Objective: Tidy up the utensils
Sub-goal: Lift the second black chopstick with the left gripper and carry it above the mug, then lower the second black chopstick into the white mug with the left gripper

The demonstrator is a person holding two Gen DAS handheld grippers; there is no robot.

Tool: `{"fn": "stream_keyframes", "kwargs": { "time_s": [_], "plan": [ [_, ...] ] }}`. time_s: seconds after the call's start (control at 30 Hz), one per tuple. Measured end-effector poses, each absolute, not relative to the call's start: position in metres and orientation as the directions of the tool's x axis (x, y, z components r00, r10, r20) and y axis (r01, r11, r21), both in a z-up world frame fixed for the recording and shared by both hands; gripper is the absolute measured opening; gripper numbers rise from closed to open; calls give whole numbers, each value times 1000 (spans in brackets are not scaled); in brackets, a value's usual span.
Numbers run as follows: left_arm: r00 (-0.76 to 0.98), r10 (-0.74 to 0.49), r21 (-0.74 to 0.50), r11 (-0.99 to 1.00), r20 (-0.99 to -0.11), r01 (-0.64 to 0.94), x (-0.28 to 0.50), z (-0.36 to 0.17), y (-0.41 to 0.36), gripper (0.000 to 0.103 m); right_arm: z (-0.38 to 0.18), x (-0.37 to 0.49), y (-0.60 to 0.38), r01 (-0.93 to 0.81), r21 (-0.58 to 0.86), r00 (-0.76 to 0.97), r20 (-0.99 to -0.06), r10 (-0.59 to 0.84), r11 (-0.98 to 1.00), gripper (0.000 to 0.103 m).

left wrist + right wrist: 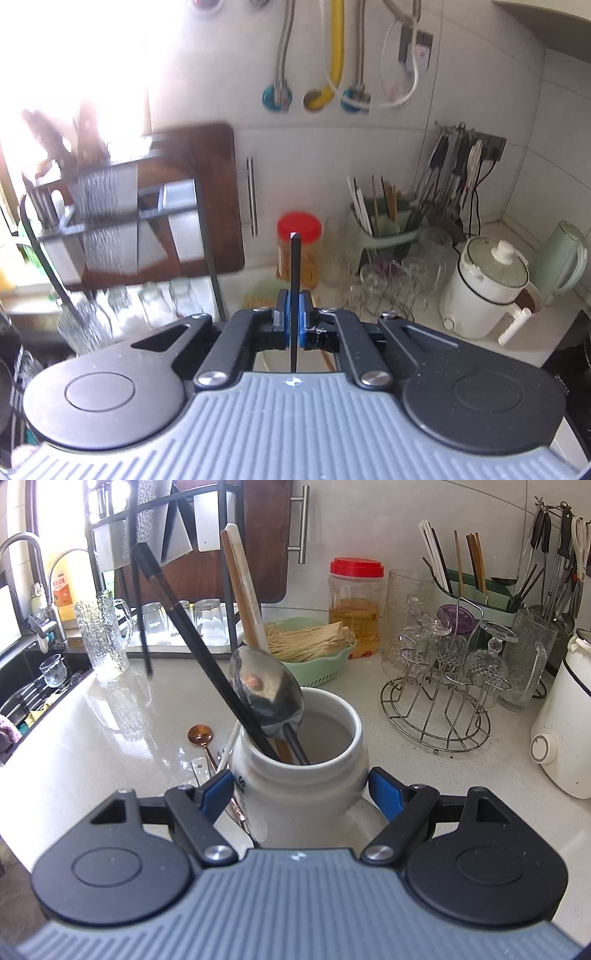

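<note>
My left gripper [294,320] is shut on a thin black chopstick [294,280], held upright above the counter. In the right wrist view that chopstick [138,590] hangs at the left, above the counter. My right gripper [301,794] has its jaws spread around a white ceramic jar [299,786], one blue pad on each side; contact with the jar is unclear. The jar holds a black chopstick [199,650], a metal spoon [266,690], a brown chopstick [240,590] and a white one. A copper spoon [201,735] and other utensils lie on the counter left of the jar.
A green basket [325,668] of pale sticks and a red-lidded jar [354,605] stand behind the white jar. A wire glass rack [443,701] with glasses is to the right, with a green chopstick holder [476,590] behind. A white cooker [565,720] is far right, a sink [22,701] far left.
</note>
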State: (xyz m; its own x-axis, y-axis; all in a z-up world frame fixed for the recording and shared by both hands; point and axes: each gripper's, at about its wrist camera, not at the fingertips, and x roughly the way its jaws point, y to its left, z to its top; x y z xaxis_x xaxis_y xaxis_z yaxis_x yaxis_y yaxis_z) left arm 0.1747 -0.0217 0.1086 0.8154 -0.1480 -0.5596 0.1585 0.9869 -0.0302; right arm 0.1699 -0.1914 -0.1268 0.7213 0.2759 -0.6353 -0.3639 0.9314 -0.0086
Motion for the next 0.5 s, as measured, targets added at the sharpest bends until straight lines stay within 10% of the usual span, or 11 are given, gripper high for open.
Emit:
{"fn": "stream_keyframes", "kwargs": {
  "time_s": [0.5],
  "plan": [
    [865,-215,-34,974,-453,224,186,160,-49,5,-127,170,-192,-370,-9,720,-635,280,929,82]
  ]
}}
